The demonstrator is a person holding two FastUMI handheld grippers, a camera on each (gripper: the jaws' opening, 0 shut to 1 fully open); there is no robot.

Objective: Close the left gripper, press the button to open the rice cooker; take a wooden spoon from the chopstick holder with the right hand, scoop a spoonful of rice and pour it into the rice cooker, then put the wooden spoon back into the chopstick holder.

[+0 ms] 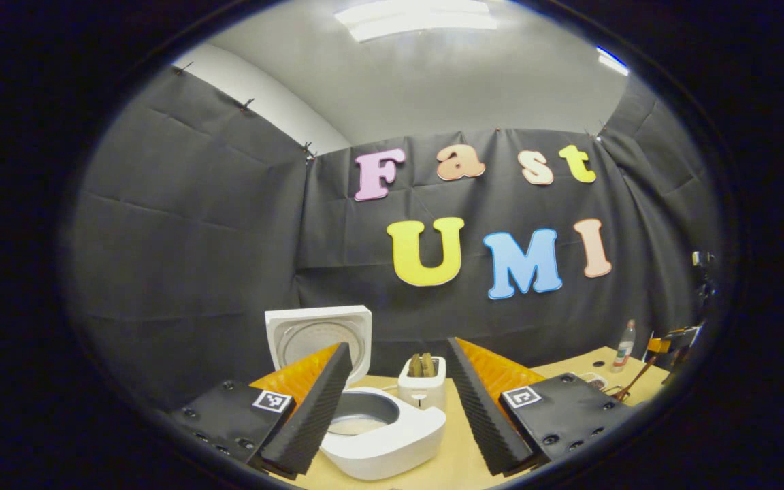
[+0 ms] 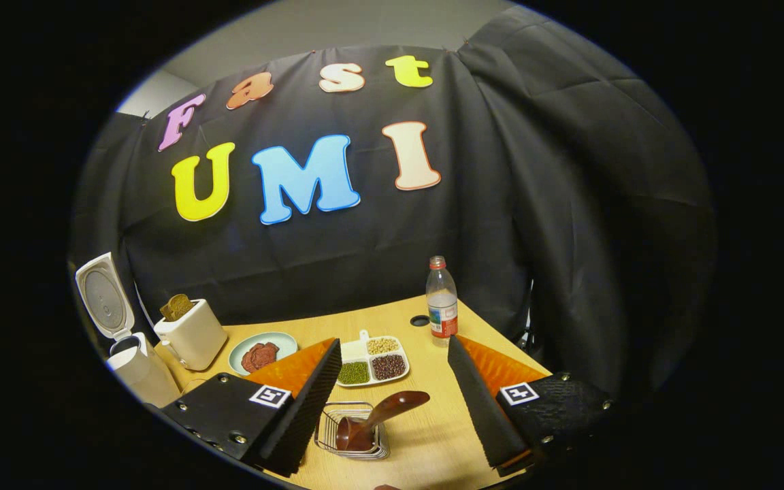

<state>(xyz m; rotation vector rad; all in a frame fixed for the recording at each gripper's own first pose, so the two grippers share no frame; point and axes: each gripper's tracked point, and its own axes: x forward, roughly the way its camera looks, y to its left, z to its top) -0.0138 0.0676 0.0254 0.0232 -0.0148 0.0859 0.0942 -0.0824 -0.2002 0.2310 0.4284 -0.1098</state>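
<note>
Standing spread wide with nothing between their fingers, the left tongs [image 1: 399, 408] hang just above the tabletop [image 1: 456, 456] in the left gripper view, with the white rice cooker [image 1: 382, 429] right in front of them. The cooker's lid [image 1: 318, 338] is flipped up and stands upright behind the body, its round inner plate facing forward, and the metal inner pot [image 1: 363, 412] lies open to view with a pale layer at its bottom. In the right gripper view the right tongs [image 2: 395, 415] are likewise spread wide and grip nothing. Between and just ahead of their fingers sits the wire chopstick holder [image 2: 353, 429], and the dark wooden spoon [image 2: 375, 416] rests in it, bowl down inside the holder and handle leaning out up to the right, touching neither finger. Farther off on the tabletop lie a divided tray of beans [image 2: 370, 363], a plate [image 2: 263, 352], a toaster [image 2: 190, 333] and a water bottle [image 2: 442, 299].
</note>
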